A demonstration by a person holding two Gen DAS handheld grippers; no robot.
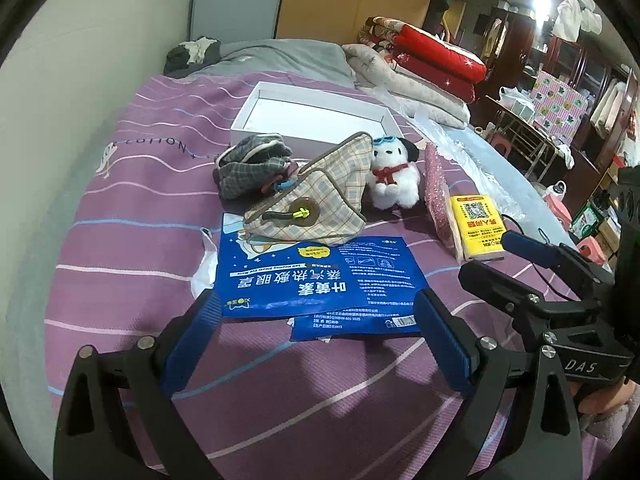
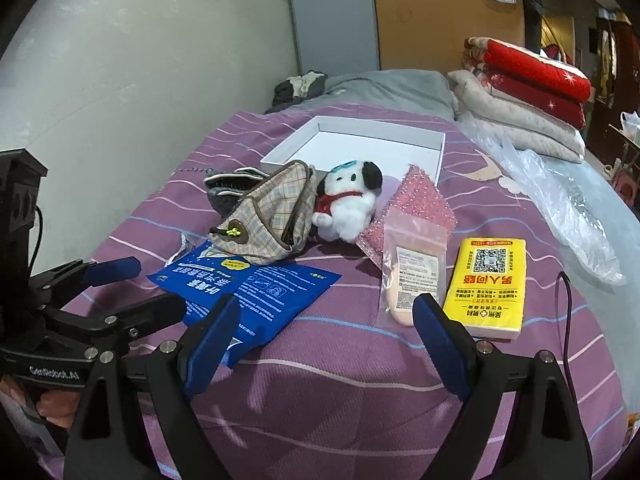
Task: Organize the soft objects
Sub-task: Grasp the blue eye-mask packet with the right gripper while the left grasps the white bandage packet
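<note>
Purple striped bedspread point(image 2: 360, 380) covers the bed; a shallow white box point(image 2: 434, 160) sits empty toward the far side, folded quilts point(image 2: 532, 92) stacked at the right.

Left to right in the right wrist view: left claw point(image 2: 128, 284), released, nothing between its blue pads. Blue sachet packet point(image 2: 248, 292) lies flat, its near corner just beside the right claw's left finger. Grey checked pouch point(image 2: 228, 186) sits behind a beige plaid pouch point(image 2: 268, 220), which rests on the packet's far edge. White plush dog point(image 2: 344, 208) sits upright, touching the plaid pouch. Pink glitter pouch point(image 2: 416, 204) lies under a clear bag holding a pink puff point(image 2: 408, 276). Yellow tissue pack point(image 2: 490, 284) lies furthest right. Right claw point(image 2: 326, 320) released, hovering over bare bedspread, empty.

Step, judged: before the first pick; every soft item is outside the box. Next move calls for choosing one item and closing on it. The puff bag and tissue pack lie nearest the right claw's right finger; the blue packet lies between the left claw's fingers point(image 1: 436, 316) in the left wrist view.
</note>
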